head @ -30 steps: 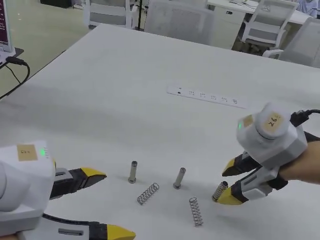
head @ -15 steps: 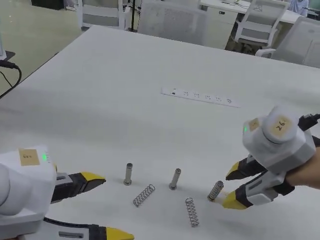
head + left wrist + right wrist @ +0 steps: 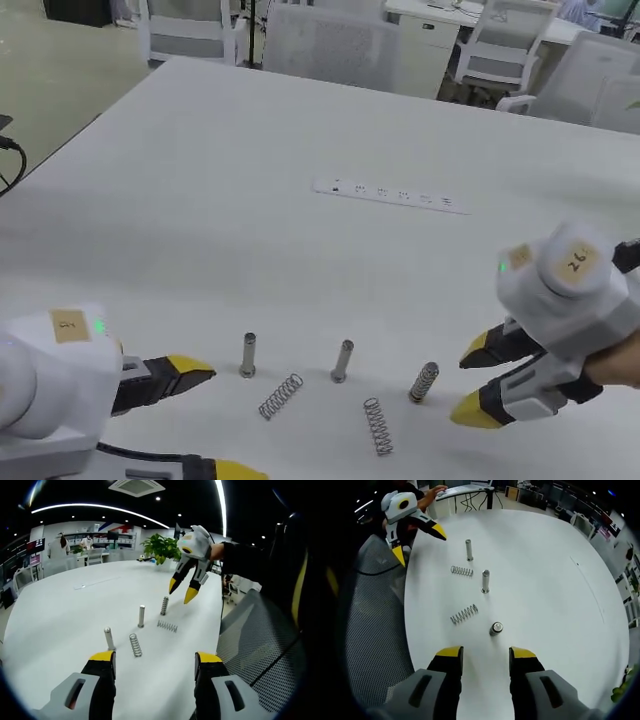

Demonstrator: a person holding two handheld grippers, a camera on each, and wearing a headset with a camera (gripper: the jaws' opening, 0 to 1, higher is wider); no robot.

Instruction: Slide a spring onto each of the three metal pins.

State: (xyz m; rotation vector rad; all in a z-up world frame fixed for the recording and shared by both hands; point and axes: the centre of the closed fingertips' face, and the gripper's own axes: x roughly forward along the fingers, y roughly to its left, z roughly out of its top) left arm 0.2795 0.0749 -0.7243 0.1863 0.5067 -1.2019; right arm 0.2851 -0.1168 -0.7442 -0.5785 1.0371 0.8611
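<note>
Three metal pins stand in a row on the white table (image 3: 300, 140). The left pin (image 3: 248, 355) and the middle pin (image 3: 342, 361) are bare. A spring is coiled around the right pin (image 3: 424, 383). Two loose springs lie in front: one (image 3: 280, 397) between the bare pins, the other (image 3: 377, 425) nearer the right pin. My right gripper (image 3: 472, 382) is open, just right of the sprung pin (image 3: 495, 628) and apart from it. My left gripper (image 3: 215, 420) is open and empty, left of the left pin (image 3: 108, 637).
A white power strip (image 3: 390, 194) lies flat further back on the table. Office chairs (image 3: 330, 45) stand beyond the far edge. The table's near edge is close behind both grippers, with a mesh chair (image 3: 375, 610) below it.
My right gripper has drawn back to the right, off the spring-covered pin, which stays upright. The left gripper has hardly moved. The head camera has shifted slightly.
</note>
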